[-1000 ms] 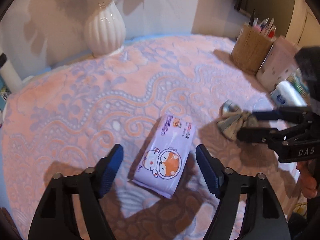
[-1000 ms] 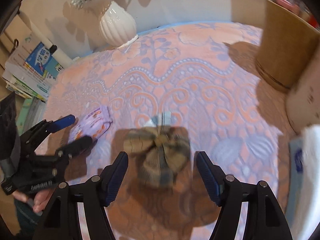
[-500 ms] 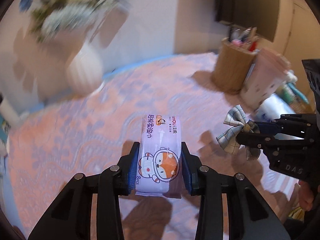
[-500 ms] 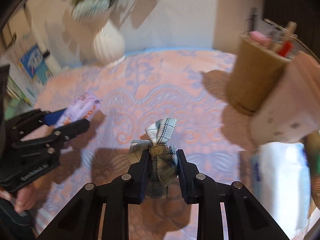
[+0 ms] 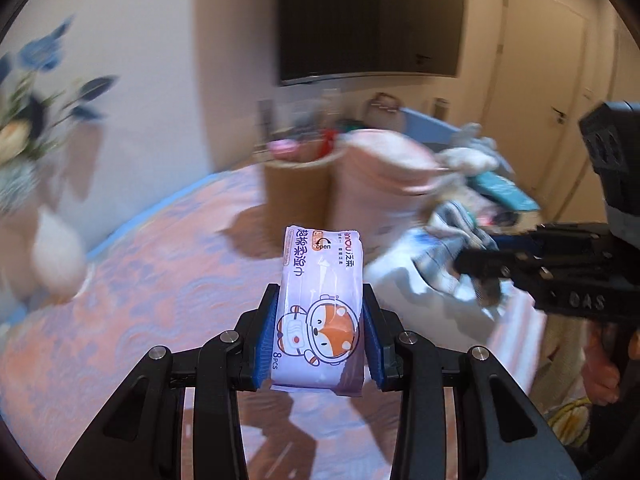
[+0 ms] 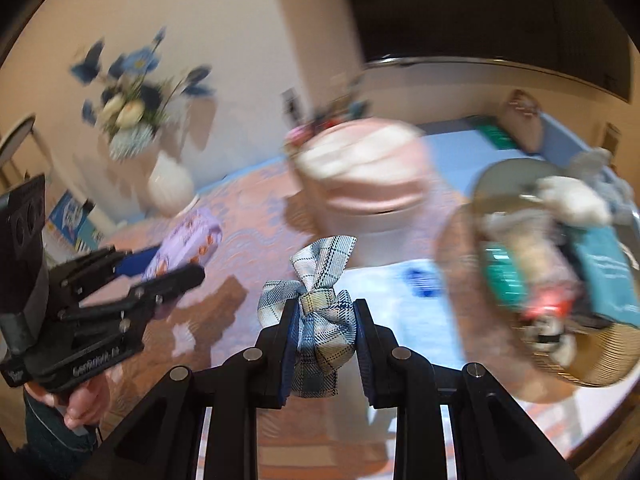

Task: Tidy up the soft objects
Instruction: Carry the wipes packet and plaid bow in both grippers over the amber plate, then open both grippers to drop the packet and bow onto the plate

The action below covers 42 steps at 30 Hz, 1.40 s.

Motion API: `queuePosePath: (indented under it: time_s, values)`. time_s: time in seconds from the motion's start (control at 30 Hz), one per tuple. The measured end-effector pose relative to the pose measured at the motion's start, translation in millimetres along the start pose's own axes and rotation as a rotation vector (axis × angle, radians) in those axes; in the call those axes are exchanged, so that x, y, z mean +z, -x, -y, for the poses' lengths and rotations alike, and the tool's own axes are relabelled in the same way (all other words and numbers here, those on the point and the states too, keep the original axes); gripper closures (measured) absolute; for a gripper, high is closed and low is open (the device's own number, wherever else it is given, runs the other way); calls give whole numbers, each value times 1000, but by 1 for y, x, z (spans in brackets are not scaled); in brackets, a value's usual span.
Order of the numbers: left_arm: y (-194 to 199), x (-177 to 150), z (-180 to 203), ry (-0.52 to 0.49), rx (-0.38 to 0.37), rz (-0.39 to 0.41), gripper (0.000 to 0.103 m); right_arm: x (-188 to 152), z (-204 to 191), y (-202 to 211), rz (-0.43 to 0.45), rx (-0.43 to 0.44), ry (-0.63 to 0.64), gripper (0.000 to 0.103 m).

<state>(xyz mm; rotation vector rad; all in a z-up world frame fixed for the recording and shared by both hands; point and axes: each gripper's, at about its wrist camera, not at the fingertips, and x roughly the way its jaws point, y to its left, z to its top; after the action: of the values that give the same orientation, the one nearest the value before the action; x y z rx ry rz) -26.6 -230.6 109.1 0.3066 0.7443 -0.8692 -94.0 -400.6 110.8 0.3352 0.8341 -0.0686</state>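
Left wrist view: the left hand-held gripper clamps a wipes pack between its blue pads, raised above the patterned tabletop. At right, the right hand-held gripper carries a plaid bow.

Right wrist view: the right hand-held gripper is closed on the plaid bow, near a pink bin and a blurred basket. The left hand-held gripper holds the wipes pack at left.
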Motion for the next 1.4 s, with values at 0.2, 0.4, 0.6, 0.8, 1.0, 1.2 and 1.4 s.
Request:
queuePosePath:
  time_s: [0.2,0.4,0.6,0.8,1.0,1.2,1.4]
  values:
    - [-25,18,57,-91,-113,-29,68,1,58,25,51,-78,-76,77]
    - [-37,52,100,-146,-176,-1,68,13,113,46,104,-142,-137,77]
    - [-53,85,135,-216,-184,27,68,40,144,58,171,-167,-169,77]
    - [-77,108,143,-193,-202,30,68,69,155,54,218,-182,-167,77]
    - [-99,118,154,-216,-154,33,68,99,174,31,210,-170,-213,77]
    - [-116,123,161,-238,-118,65,54,117,190,9,186,-129,-263,43]
    - [-110,119,158,-209,-173,81,28,103,197,21,205,-108,-297,32]
